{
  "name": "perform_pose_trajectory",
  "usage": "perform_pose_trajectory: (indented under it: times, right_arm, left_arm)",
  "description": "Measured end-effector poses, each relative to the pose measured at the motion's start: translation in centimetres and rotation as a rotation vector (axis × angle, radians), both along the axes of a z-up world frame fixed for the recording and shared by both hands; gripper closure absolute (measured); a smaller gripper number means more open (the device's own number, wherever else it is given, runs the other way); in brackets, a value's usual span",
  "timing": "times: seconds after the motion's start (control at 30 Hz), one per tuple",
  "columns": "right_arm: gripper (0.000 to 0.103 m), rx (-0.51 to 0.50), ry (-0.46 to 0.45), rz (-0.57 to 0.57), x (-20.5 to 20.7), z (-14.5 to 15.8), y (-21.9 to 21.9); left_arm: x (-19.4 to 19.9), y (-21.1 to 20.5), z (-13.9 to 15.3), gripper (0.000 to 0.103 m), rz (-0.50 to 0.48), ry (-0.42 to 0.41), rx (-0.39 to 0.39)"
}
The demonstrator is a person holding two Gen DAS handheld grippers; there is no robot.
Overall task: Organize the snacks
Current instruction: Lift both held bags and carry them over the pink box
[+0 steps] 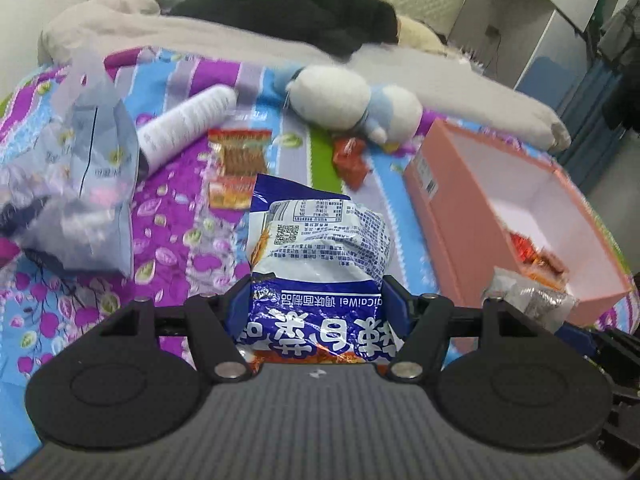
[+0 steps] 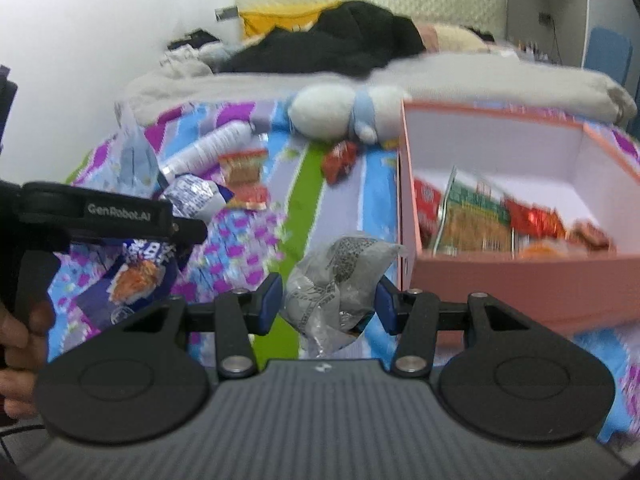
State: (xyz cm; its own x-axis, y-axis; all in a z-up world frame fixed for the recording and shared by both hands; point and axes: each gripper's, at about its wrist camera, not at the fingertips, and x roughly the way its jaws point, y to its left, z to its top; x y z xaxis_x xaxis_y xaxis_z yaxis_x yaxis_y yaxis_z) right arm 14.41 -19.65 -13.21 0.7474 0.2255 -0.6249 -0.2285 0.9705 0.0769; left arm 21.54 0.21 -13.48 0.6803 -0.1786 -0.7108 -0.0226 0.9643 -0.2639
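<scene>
**snackwatcher:** Two claws, two bags, basically. The left claw (image 1: 316,312) was clamped on a blue and white snack bag (image 1: 320,248), both blue pads pressed into its sides, bag sticking up over the bed. The right claw (image 2: 330,304) was closed around a crumpled silver packet (image 2: 336,280), held just beside the near left corner of the pink box (image 2: 520,280).

**bedroom_lurker:** Where was the box sitting, and was anything in it?

**snackwatcher:** It sat on the patterned bedsheet (image 1: 192,208), off to the right. Inside I could see a green and orange packet (image 2: 472,220) leaning against the wall, plus some red wrapped snacks (image 2: 536,216) next to it. Pretty blurry though, couldn't read any labels.

**bedroom_lurker:** Anything left out on the bed?

**snackwatcher:** Yeah. A pair of red and orange packets (image 1: 238,168) lay near the middle of the sheet, a small red packet (image 1: 352,160) just in front of a white and blue plush toy (image 1: 352,100), a white bottle (image 1: 188,124) on its side, and a translucent plastic bag (image 1: 92,176) at the far left. Grey blanket (image 1: 240,36) and a black garment (image 1: 300,8) were piled behind all that.
</scene>
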Motion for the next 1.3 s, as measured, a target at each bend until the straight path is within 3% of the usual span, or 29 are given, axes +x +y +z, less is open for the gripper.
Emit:
perform_pose_trajectory:
  times: [0.4,0.83,1.07,1.3]
  right_arm:
    - [0.051,-0.011,-0.161,-0.029,2.0,6.2,-1.1]
    - [0.051,-0.056,-0.270,-0.105,2.5,10.2,-4.7]
    - [0.051,-0.077,-0.283,-0.152,2.6,10.5,-7.1]
    - [0.051,-0.080,-0.243,-0.210,3.1,9.0,-10.1]
  left_arm:
    - [0.7,-1.6,6.7,0.032,-0.015,-0.128,-0.058]
    - [1.3,-6.3,11.8,0.032,-0.102,-0.232,-0.102]
    - [2.1,-9.6,12.5,0.032,-0.156,-0.247,-0.119]
    - [3.6,-13.4,11.1,0.032,-0.215,-0.217,-0.111]
